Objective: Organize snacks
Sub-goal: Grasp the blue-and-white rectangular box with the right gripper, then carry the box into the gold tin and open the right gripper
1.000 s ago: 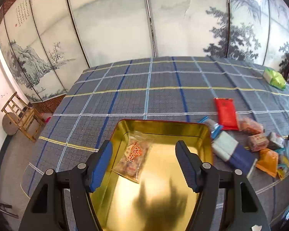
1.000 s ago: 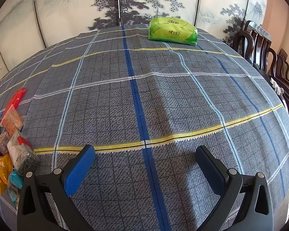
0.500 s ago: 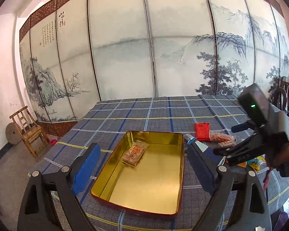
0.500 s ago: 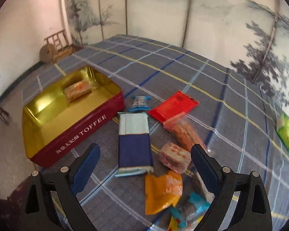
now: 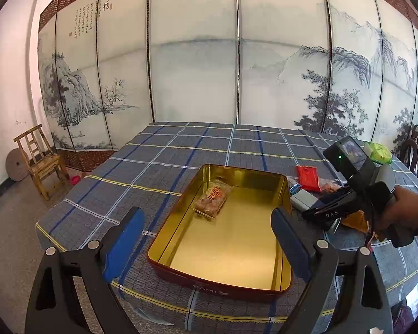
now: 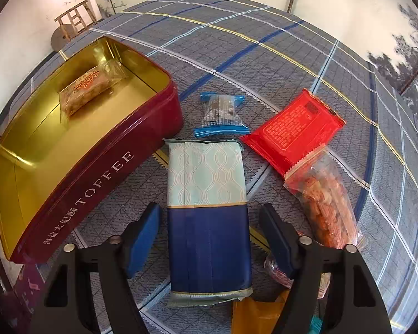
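Observation:
A dark red toffee tin with a gold inside lies open on the checked tablecloth and holds one clear packet of orange snacks. Right of it lies a long blue and pale green pack. My right gripper points down over this pack's blue half. Its jaws are closing with the pack between them, and a thin gap shows at each pad. In the left wrist view my left gripper stands open and empty in front of the tin, back from the packet.
Beyond the pack lie a small clear packet with blue ends, a red packet, a clear bag of orange snacks and an orange packet. A green tissue pack sits far right. A wooden chair stands left of the table.
My left gripper opened and drew back from the tin, leaving the packet inside. My right gripper swung from bare cloth to above the snacks and narrowed its jaws around the blue and green pack.

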`<state>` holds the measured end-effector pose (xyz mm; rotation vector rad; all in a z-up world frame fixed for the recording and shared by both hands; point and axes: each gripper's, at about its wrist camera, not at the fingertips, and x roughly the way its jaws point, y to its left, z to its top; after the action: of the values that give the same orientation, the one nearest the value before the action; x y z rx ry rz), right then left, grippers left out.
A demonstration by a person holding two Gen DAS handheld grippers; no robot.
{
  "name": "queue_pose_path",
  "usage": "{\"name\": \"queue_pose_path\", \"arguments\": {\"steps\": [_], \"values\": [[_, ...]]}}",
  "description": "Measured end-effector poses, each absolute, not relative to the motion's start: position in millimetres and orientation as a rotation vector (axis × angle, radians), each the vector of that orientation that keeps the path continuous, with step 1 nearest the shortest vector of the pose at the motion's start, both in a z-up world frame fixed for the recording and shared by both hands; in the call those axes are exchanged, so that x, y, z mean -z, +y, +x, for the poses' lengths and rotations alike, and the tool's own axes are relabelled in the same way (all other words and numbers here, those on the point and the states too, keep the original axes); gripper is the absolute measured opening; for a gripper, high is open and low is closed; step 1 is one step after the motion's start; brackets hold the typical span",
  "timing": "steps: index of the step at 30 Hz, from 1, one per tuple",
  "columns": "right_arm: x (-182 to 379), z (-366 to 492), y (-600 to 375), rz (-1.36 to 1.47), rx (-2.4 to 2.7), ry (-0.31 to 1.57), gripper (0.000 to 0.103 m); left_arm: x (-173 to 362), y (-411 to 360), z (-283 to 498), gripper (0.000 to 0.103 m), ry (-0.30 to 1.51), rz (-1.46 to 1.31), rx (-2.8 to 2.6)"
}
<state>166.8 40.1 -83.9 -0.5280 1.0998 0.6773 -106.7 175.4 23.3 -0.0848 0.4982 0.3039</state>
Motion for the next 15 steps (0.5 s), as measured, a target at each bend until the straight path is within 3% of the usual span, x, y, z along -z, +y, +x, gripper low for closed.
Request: {"name": "queue_pose_path", "arguments": {"steps": [1, 7, 15], "values": [[84, 167, 41, -0.525, -0.672, 1.097, 0.051, -22, 175, -106, 0.090, 0.502, -0.087, -0.305], [85, 152, 29, -0.472, -0.696, 1.097, 0.050, -23, 177, -107, 0.090, 0.495, -0.111, -0.287], [25, 137, 22, -0.205, -0.805, 1.055, 0.050, -19, 181, -106, 0.090, 0.508, -0.125, -0.307]]}}
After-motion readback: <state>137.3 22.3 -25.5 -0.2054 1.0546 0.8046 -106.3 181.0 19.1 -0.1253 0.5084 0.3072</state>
